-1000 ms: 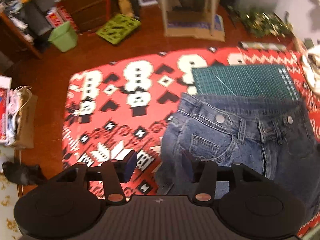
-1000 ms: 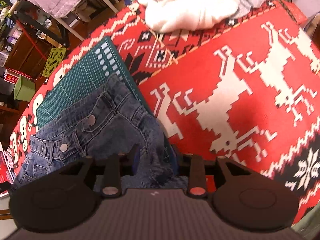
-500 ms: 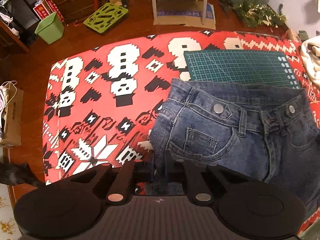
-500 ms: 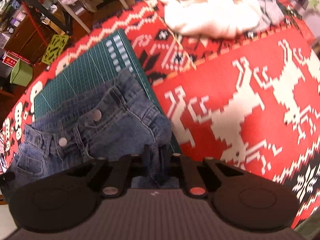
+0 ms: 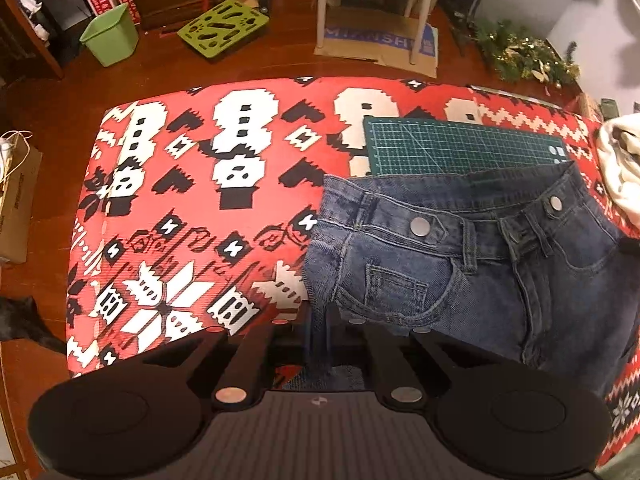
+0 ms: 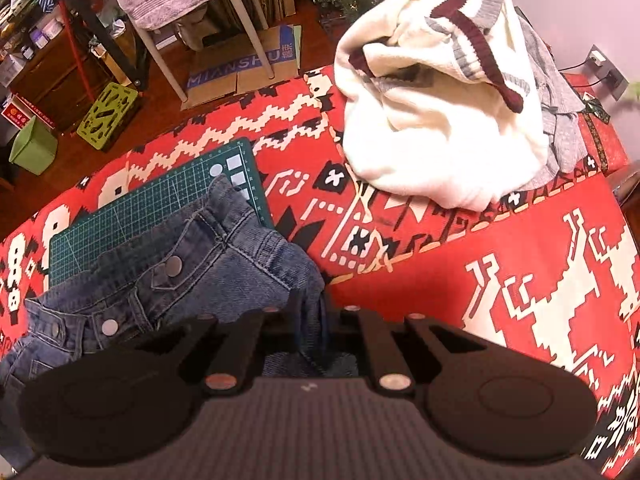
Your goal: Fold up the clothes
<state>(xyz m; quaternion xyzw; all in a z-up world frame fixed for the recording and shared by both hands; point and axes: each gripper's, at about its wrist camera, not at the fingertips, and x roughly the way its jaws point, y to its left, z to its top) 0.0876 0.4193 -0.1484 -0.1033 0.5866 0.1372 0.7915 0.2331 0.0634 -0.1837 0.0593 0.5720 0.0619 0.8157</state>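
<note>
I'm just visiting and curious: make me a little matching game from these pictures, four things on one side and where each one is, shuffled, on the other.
Things:
1. jeans
2. cutting mat
3. cream sweater
4. green bin

Places:
A. on the wooden floor
B. heaped on the red cloth, apart from the denim
C. pinched at both sides by the left claw and right claw
D. flat on the red cloth, partly under the waistband

Pairs: 1-C, 2-D, 3-B, 4-A
</note>
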